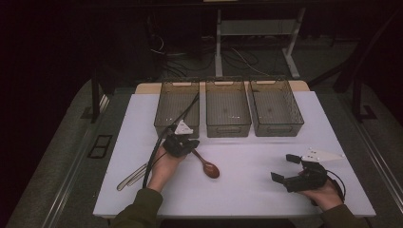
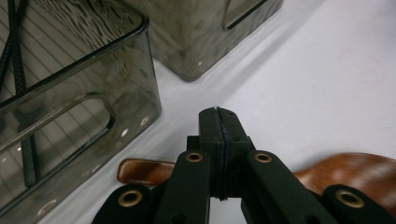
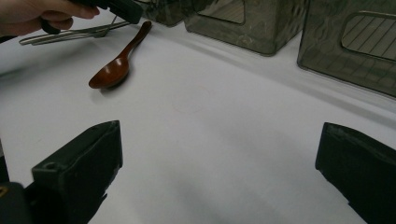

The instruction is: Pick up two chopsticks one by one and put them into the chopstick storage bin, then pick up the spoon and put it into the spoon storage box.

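A brown wooden spoon [image 1: 209,167] lies on the white table [image 1: 247,190], bowl toward me, handle pointing to the bins. My left gripper [image 1: 190,144] hovers over the handle with its jaws pressed flat together, nothing showing between them. In the left gripper view the shut gripper [image 2: 218,116] crosses above the spoon [image 2: 355,170], whose handle end sticks out to the left. My right gripper [image 1: 284,167] rests at the table's right front, open and holding nothing. In the right gripper view its open gripper [image 3: 219,140] frames bare table, with the spoon [image 3: 112,70] farther off.
Three translucent grey bins stand in a row at the back: left [image 1: 164,111], middle [image 1: 228,129], right [image 1: 278,128]. Metal utensils [image 1: 132,177] lie left of my left hand. The left gripper's cable runs across the left bin. A white pointed object [image 1: 325,155] lies at the right edge.
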The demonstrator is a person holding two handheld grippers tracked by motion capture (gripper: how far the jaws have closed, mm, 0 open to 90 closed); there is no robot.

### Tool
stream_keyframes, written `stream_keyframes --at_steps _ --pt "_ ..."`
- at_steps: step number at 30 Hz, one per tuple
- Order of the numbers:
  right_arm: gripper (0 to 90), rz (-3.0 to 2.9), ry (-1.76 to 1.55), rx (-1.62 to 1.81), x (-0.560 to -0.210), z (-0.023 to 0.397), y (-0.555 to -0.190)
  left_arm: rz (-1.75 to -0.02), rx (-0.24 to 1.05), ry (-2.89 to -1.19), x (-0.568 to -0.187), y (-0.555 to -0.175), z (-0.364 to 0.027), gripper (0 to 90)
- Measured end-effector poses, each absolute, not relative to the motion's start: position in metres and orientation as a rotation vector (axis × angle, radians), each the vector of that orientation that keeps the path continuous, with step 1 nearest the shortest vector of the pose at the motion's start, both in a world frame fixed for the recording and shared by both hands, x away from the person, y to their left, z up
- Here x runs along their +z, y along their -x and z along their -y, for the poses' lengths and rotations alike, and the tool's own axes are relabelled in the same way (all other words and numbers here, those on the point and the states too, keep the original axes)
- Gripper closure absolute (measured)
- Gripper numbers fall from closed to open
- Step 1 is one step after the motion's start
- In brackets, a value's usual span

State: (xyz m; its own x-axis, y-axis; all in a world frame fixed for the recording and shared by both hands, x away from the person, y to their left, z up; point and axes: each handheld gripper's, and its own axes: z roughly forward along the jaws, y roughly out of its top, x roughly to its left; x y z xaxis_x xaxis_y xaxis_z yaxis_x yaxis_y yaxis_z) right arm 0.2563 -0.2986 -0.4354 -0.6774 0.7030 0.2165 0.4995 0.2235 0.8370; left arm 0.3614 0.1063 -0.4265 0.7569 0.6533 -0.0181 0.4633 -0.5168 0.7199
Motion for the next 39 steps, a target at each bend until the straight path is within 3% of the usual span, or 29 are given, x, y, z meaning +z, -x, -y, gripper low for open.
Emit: stream_keyframes --at_steps 11,32,39 --pt "0.9 -2.285 -1.138 1.439 -0.435 0.299 -0.256 -0.851 0.304 -2.291 -0.443 -0.369 -0.097 89.4" --pt "0.9 -2.285 -1.138 1.440 -0.435 0.299 -0.256 -0.792 0.198 -2.383 -0.437 -0.346 -0.103 89.5" --pt "0.9 -2.277 -1.137 1.449 -0.434 0.300 -0.255 -0.755 0.189 -2.345 -0.433 -0.341 -0.101 88.8"
